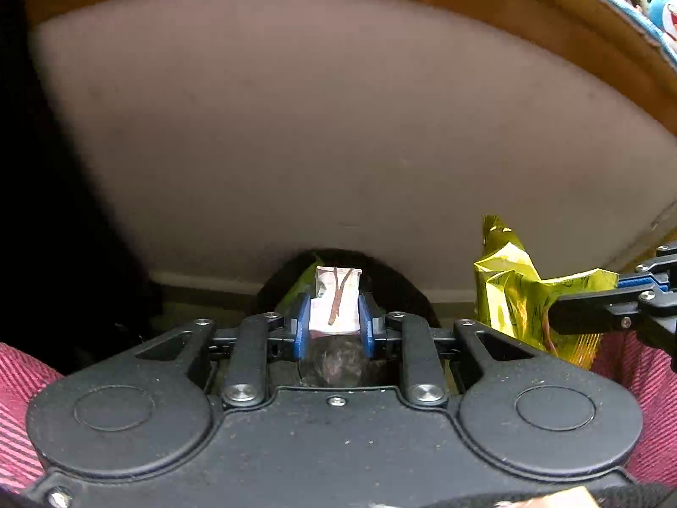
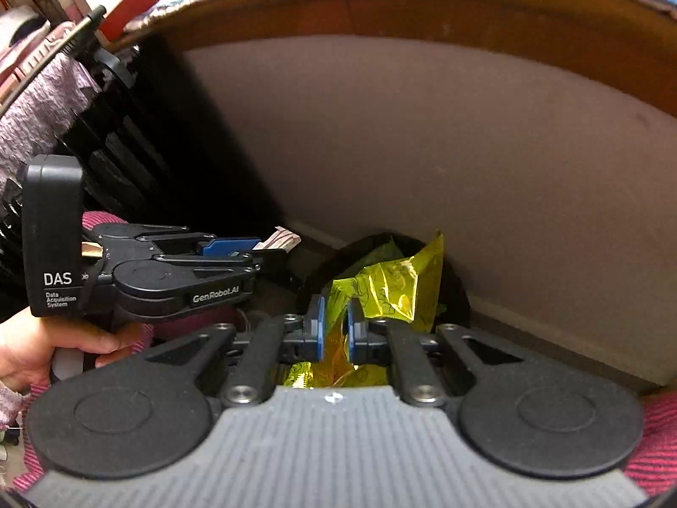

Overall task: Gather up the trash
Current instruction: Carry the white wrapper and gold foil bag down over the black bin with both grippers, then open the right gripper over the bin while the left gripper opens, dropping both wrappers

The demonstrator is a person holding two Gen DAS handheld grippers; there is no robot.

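Nearest in the left wrist view, the left gripper [image 1: 334, 317] has its blue pads [image 1: 301, 326] pressed against the two sides of a small white packet [image 1: 336, 300]. The packet stands upright between them, its long axis running straight ahead along the fingers, with two thin reddish-brown lines crossing its face; no writing on it can be read. Seen from the right wrist view, the same packet [image 2: 281, 238] sticks out past the left gripper's tips, pointing toward the black bin [image 2: 457, 292].

The right gripper [image 2: 334, 330] is clamped narrowly on a crumpled yellow foil wrapper [image 2: 389, 283]. The wrapper rises from between the blue pads and leans up and to the right, its pointed corner over the bin. It carries dark line drawings, but no words can be made out. In the left wrist view the wrapper [image 1: 512, 292] hangs just to the right of the bin.

The left gripper's body [image 2: 169, 283] reads "GenRobot.AI", and the black box [image 2: 53, 233] mounted behind it reads "DAS Data Acquisition System". A hand [image 2: 46, 355] grips the handle below that box.

The bin, lined in black with something green inside, sits on the floor directly ahead of both grippers, against a plain mauve wall [image 1: 321, 127]. A dark wooden edge [image 2: 423, 12] curves above the wall.
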